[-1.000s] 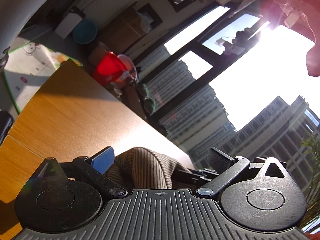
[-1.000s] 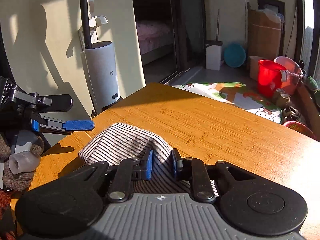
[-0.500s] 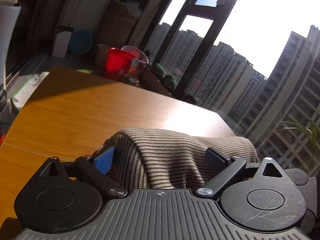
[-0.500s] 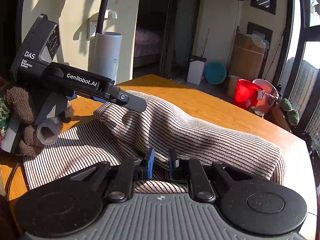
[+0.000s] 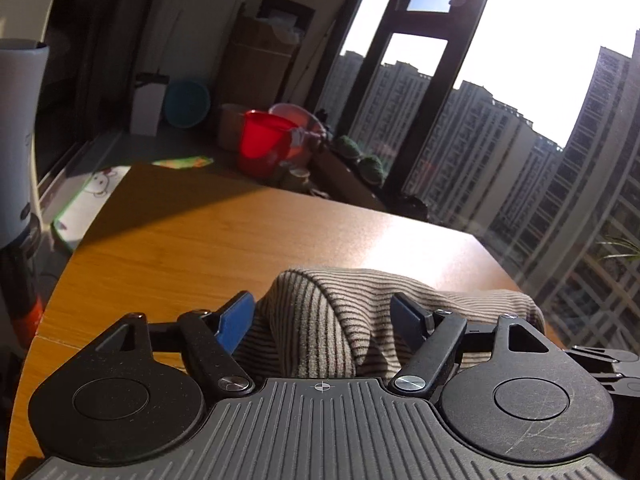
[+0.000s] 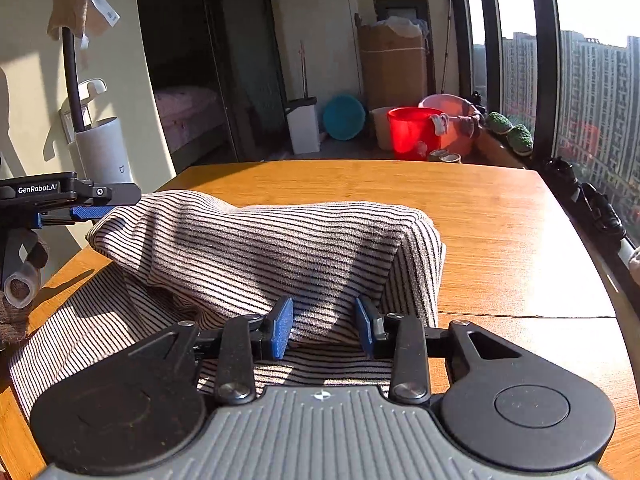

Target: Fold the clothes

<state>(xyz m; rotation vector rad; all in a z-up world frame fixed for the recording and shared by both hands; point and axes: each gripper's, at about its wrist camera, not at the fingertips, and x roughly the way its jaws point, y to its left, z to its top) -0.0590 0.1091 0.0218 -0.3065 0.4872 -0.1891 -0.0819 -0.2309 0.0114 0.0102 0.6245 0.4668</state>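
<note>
A beige garment with thin dark stripes [image 6: 256, 248] lies on the wooden table [image 6: 500, 232], its far part folded over into a raised hump. My right gripper [image 6: 323, 327] is open at the near edge of the fold, with cloth between the blue pads but not pinched. My left gripper [image 5: 326, 316] is open too, its fingers spread on either side of a bunched ridge of the same garment [image 5: 336, 312]. The left gripper also shows in the right wrist view [image 6: 92, 206], at the garment's left end.
The table's far edge and right edge are near the window. Behind it on the floor stand a red bucket [image 6: 412, 132], a white bin [image 6: 304, 126], a cardboard box [image 6: 394, 60] and a white vacuum stand [image 6: 104, 152]. A play mat [image 5: 96, 196] lies left of the table.
The right gripper was shut on the garment and has opened, letting the fold go. The folded hump has settled on the table. The left gripper has levelled out and stays open.
</note>
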